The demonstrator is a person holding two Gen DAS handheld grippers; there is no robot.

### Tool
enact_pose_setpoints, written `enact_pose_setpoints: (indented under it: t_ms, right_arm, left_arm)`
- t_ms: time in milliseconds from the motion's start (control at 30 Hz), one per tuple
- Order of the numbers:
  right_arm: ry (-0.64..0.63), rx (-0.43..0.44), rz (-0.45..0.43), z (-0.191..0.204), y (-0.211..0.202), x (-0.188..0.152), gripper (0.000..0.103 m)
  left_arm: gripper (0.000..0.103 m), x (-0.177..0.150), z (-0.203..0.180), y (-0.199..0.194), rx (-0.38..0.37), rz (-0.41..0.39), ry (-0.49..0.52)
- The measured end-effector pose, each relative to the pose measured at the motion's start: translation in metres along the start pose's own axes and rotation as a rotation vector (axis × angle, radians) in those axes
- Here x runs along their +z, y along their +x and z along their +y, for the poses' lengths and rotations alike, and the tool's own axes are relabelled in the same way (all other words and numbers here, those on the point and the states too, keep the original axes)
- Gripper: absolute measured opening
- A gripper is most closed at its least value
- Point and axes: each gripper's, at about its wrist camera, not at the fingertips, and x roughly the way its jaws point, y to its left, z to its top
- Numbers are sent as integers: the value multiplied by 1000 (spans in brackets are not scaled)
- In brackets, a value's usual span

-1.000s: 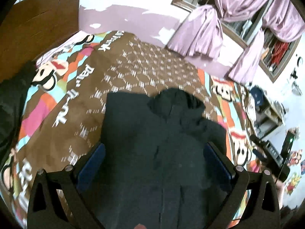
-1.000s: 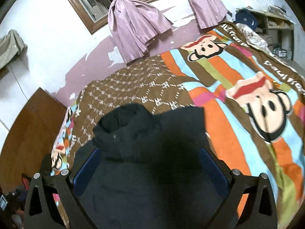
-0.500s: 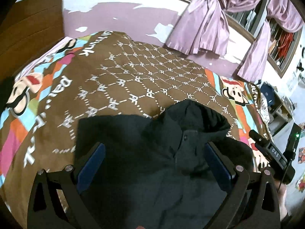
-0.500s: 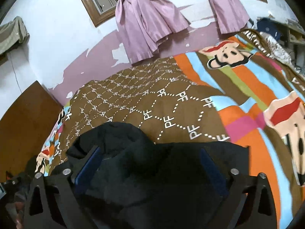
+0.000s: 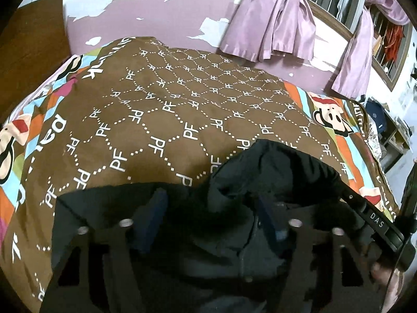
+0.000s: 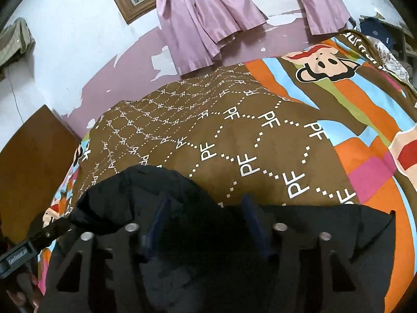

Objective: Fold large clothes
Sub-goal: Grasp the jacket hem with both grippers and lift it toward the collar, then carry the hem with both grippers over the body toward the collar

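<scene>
Peeling lilac paint covers the lower wall (image 5: 161,13) behind a bed (image 5: 182,109) spread with a brown blanket printed with PF letters, bordered by bright stripes and cartoon monkey faces. Lilac curtains (image 6: 206,18) hang knotted over a barred window (image 5: 336,7) above the bed's far edge, and a brown wooden board (image 5: 31,49) stands at the far left corner.

A black jacket (image 5: 208,247) lies on the near part of the bed, its hood (image 5: 273,172) bunched up and pointing toward the far edge, its flat left shoulder edge running straight across the brown blanket. In the right wrist view the same jacket (image 6: 325,247) reaches out to the orange stripe on the right, hood (image 6: 146,193) to the left.

The left gripper (image 5: 211,221) sits low over the jacket just below the hood, its blue-padded jaws partly closed with dark cloth between them; whether they actually pinch the fabric I cannot tell. The right gripper (image 6: 206,224) is likewise low over the jacket's collar area, jaws narrowed part-way with cloth between, grip unclear. Each view catches the other gripper's black handle at its edge, with part of a hand (image 5: 385,279) holding it
</scene>
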Motion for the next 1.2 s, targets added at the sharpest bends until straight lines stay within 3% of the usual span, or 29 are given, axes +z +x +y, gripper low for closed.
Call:
enact_pose_setpoints:
  t_ms: [67, 100, 167, 233, 333, 467, 667, 900, 1100, 1200]
  right_arm:
    - [0, -3, 5, -1, 2, -4, 18]
    - [-5, -12, 4, 0, 3, -7, 15]
    - [-32, -20, -10, 4, -2, -11, 12]
    - [-51, -27, -9, 6, -7, -15, 10]
    - [-76, -4, 4, 0, -24, -24, 8]
    - [-157, 18, 74, -12, -40, -45, 6]
    - [-221, -17, 204, -18, -10, -73, 5]
    - [-235, -33, 201, -18, -8, -80, 5]
    - [-371, -29, 156, -6, -38, -90, 4]
    - [-438, -58, 181, -4, -31, -97, 4]
  left_arm:
    - [35, 0, 3, 8, 2, 3, -19]
    - [30, -1, 6, 14, -2, 21, -35]
    - [8, -4, 12, 21, -29, 42, -78]
    - [5, -10, 23, 19, -60, 27, -128]
    - [4, -21, 38, 2, -111, 8, -148]
    - [3, -39, 50, -18, -121, 27, -54]
    - [3, -89, 53, -10, -165, 7, 19]
    - [3, -95, 47, 1, -98, 49, 53]
    - [2, -111, 54, -21, -149, -37, 51]
    - [2, -111, 49, -11, -125, 29, 75]
